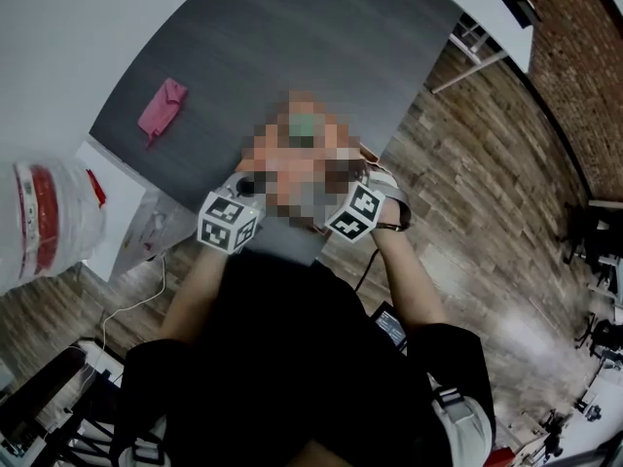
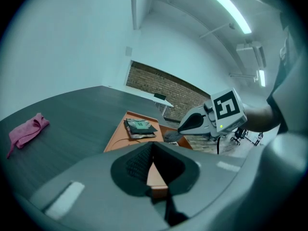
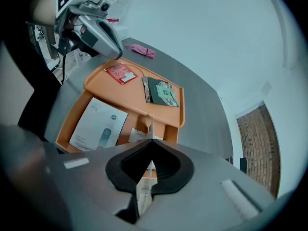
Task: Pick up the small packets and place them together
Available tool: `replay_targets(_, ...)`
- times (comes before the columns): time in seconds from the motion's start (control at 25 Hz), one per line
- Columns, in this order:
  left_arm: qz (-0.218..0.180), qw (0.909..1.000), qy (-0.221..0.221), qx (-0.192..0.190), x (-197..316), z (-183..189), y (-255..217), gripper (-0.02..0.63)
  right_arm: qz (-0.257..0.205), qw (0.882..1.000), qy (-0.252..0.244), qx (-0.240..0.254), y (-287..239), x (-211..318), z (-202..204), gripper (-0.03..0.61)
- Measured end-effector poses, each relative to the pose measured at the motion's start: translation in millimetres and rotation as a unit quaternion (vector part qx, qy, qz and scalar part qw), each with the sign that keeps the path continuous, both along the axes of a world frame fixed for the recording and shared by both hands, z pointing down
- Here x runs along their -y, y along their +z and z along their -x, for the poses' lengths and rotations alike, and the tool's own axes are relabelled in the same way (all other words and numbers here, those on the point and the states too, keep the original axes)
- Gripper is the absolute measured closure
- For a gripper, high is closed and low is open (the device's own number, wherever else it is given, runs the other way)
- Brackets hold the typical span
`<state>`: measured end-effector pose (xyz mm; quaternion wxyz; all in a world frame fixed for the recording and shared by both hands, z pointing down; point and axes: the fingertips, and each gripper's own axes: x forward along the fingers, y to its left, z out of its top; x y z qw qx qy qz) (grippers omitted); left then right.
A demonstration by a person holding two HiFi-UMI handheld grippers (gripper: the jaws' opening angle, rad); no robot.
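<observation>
An orange tray [image 3: 174, 113] lies on the dark grey table [image 3: 202, 114]. On its upper shelf are a red packet [image 3: 121, 72] and a small stack of dark green packets [image 3: 161, 91], also seen in the left gripper view as the stack [image 2: 139, 127]. My right gripper [image 3: 150, 141] is shut on a thin pale packet [image 3: 149, 124], held edge-on above the tray's lower compartment. My left gripper [image 2: 153, 148] hovers over the tray's near end with its jaws together and nothing between them. From the right gripper view, the left gripper [image 3: 115, 54] is beside the red packet. In the head view a mosaic patch hides both jaws.
A white leaflet [image 3: 98, 125] and another pale packet [image 3: 134, 135] lie in the tray's lower compartment. A pink cloth [image 1: 163, 107] is on the table's far left. A plastic bag [image 1: 49, 217] sits on a white stand at the left. Wooden floor surrounds the table.
</observation>
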<state>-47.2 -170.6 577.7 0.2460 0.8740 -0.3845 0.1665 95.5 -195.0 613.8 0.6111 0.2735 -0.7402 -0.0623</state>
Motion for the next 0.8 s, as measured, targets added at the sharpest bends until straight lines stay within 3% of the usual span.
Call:
replay_targets(0.48, -0.024, 0.9994, -0.025, -0.001, -14, 5, -16, 0.614, -0.066, 0.997, -0.014, 0.037, -57, 2, 10, 0.577)
replay_targets(0.8, -0.038, 0.9963, -0.077, -0.004, -26, 31, -27, 0.614, -0.113, 0.989, -0.074, 0.062, -88, 16, 53, 0.577)
